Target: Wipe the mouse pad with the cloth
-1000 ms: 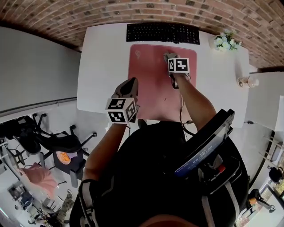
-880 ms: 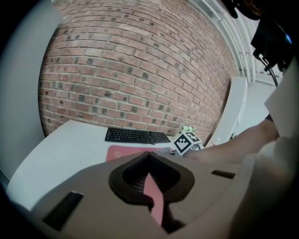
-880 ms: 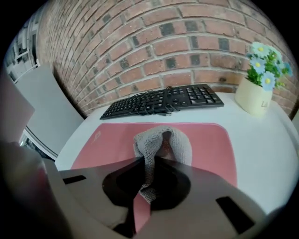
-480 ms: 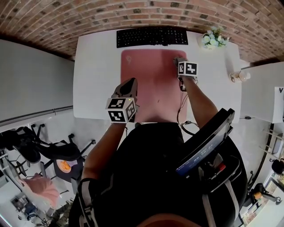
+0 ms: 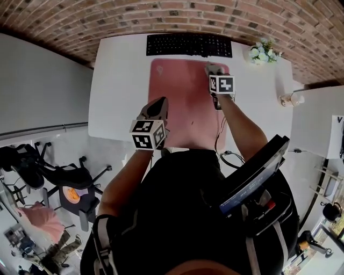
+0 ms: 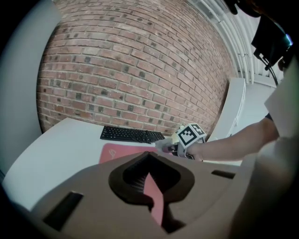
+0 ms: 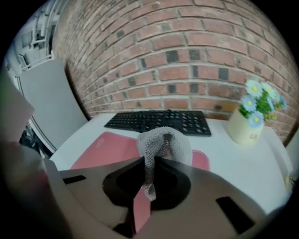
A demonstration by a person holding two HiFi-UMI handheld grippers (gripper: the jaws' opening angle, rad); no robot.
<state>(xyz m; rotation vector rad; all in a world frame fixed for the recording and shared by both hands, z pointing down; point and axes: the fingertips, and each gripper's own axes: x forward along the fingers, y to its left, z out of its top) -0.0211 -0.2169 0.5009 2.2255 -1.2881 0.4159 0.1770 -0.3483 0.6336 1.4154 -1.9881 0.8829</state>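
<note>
Right gripper is pinching the grey cloth over the mouse pad far right corner, ready for wiping. Left gripper, jaws together and empty, is hovering near-left, clear.

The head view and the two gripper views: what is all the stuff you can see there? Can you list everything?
desk: one, white, next to the brick wall
brick wall: one, reddish brown, behind the desk
keyboard: one, black, at the desk's far edge
mouse pad: one, pink, in front of the keyboard
flower pot: one, pale with blue and white flowers, right of the keyboard
cloth: one, grey, pinched in the right gripper, over the mouse pad's far right corner
office chair: one, black, on the floor at left
left gripper: one, beige-grey, jaws together, empty, by the mouse pad's near left side
right gripper: one, beige-grey, shut on the cloth
</note>
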